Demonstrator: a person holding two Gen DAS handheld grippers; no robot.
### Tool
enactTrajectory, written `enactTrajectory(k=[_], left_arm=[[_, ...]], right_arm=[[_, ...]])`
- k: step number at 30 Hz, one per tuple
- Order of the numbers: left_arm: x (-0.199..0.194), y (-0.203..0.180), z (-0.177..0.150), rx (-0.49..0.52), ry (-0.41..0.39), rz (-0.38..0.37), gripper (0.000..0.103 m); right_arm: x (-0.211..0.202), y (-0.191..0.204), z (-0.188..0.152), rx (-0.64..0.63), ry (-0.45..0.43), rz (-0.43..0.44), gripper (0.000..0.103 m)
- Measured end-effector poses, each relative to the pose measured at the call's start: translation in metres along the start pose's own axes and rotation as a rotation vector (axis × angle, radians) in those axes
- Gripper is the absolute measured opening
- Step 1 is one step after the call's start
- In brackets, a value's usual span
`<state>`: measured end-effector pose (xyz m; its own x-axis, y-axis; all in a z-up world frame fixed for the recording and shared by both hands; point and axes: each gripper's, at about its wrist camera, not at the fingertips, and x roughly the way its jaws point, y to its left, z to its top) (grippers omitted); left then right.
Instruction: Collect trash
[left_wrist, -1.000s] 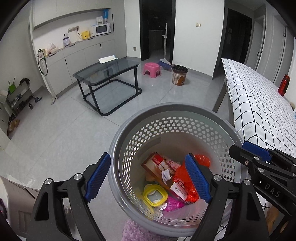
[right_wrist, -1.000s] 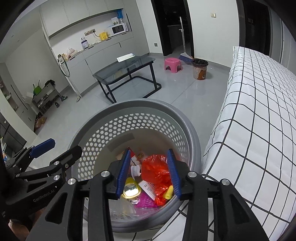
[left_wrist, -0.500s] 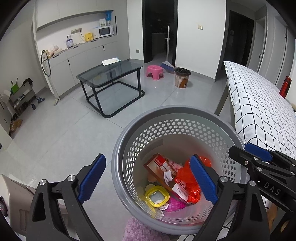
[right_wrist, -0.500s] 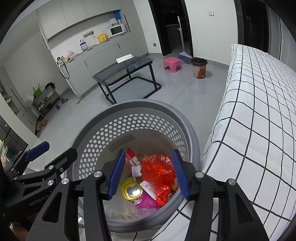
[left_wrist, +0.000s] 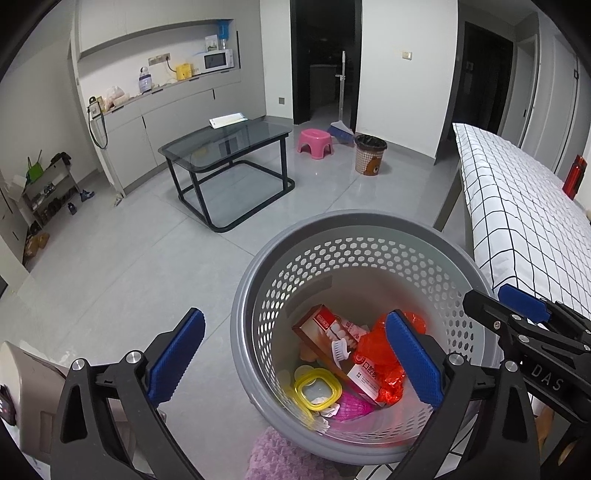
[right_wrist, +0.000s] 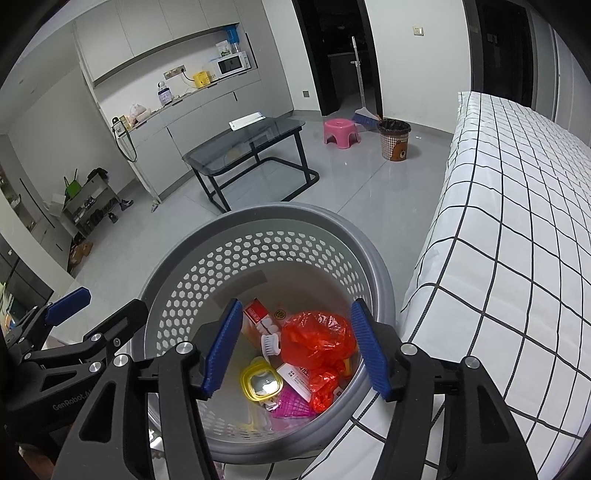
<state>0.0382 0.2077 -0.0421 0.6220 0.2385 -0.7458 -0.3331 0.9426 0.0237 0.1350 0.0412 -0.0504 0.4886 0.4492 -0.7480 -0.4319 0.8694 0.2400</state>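
Above the grey perforated basket (left_wrist: 354, 236), both grippers hang with nothing held. Left gripper (left_wrist: 295, 363) has its jaws wide apart, one pad outside the rim over the floor, the other over the basket's inside. Right gripper (right_wrist: 295, 350) has jaws apart too, narrower, both pads over the opening. Basket stands on the floor just beside the bed (right_wrist: 517, 221) with the checked cover.

Trash sits at the basket bottom: red plastic bag (right_wrist: 317, 336), toothpaste box (left_wrist: 317, 325), white brush (right_wrist: 271, 343), yellow-rimmed lid (left_wrist: 317, 387), pink mesh piece (right_wrist: 291, 406), small white box (left_wrist: 365, 376). All piled touching each other.

Step, by my read: drop-off into the basket looks done, both jaws empty above it. No loose trash shows on the floor or glass desk (left_wrist: 229, 142) from here, so the collecting may be near its end; cannot tell for sure.

Next move likely calls for lifting clear of the rim and scanning for leftover items, or gripping the rim to carry the basket.
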Motion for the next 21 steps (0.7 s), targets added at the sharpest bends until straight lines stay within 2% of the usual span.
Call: enactTrajectory(k=[21], left_arm=[[0.0028, -0.0051, -0.0018, 0.011, 0.012, 0.011, 0.097]], right_arm=[[-0.0004, 0.0002, -0.0005, 0.004, 0.001, 0.003, 0.063]])
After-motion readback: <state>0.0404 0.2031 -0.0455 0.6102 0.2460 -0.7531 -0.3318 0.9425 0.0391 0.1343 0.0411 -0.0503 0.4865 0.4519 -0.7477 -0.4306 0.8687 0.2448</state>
